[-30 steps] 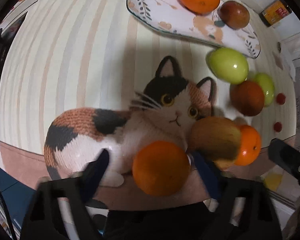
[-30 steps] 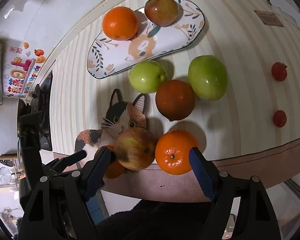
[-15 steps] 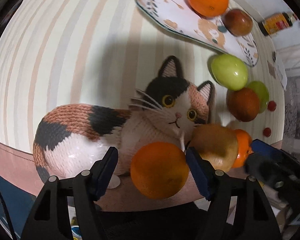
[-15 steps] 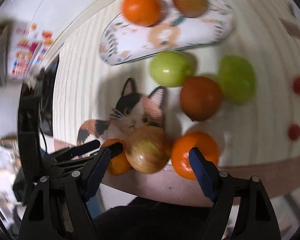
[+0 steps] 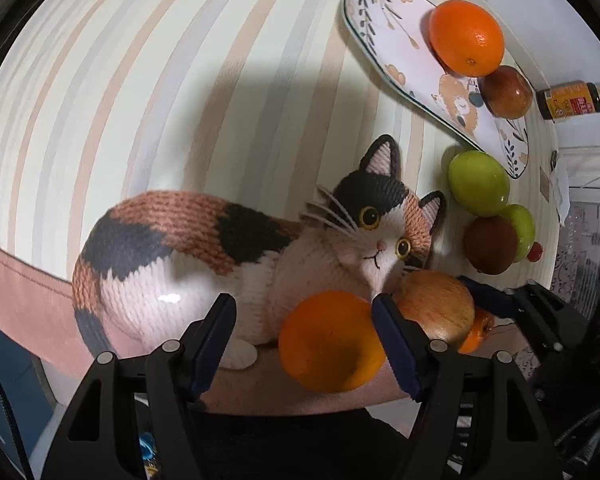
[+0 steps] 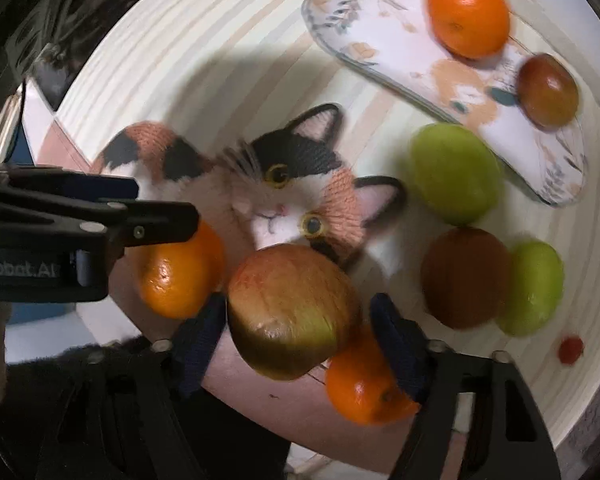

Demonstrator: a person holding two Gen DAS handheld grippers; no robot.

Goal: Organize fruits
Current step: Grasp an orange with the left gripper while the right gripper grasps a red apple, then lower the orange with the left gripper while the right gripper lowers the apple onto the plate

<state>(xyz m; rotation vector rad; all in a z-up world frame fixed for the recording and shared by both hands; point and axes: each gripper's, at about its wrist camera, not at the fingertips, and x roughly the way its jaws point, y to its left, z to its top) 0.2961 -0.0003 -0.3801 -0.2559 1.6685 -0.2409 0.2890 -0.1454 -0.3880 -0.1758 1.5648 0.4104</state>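
In the left wrist view, my left gripper [image 5: 302, 330] is open around an orange [image 5: 330, 340] at the table's near edge; the orange lies against the right finger, with a gap to the left one. In the right wrist view, my right gripper [image 6: 296, 334] is open around a red-yellow apple [image 6: 294, 312]; both fingers are close beside it. A second orange [image 6: 364, 388] lies just behind the apple. The patterned plate [image 6: 384, 52] at the back holds an orange [image 6: 468, 14] and a red apple [image 6: 547, 89].
A cat-shaped mat [image 5: 220, 256] lies on the striped tablecloth. Two green apples [image 6: 454, 174] [image 6: 530, 288] and a brown fruit [image 6: 466, 276] sit right of it. A cherry tomato [image 6: 571, 349] lies near the right edge. A bottle [image 5: 572, 100] lies beyond the plate.
Both grippers moved in lower over the fruit. The left fingers now flank the near orange. The right gripper shifted left, from spanning apple and orange to flanking the apple alone.
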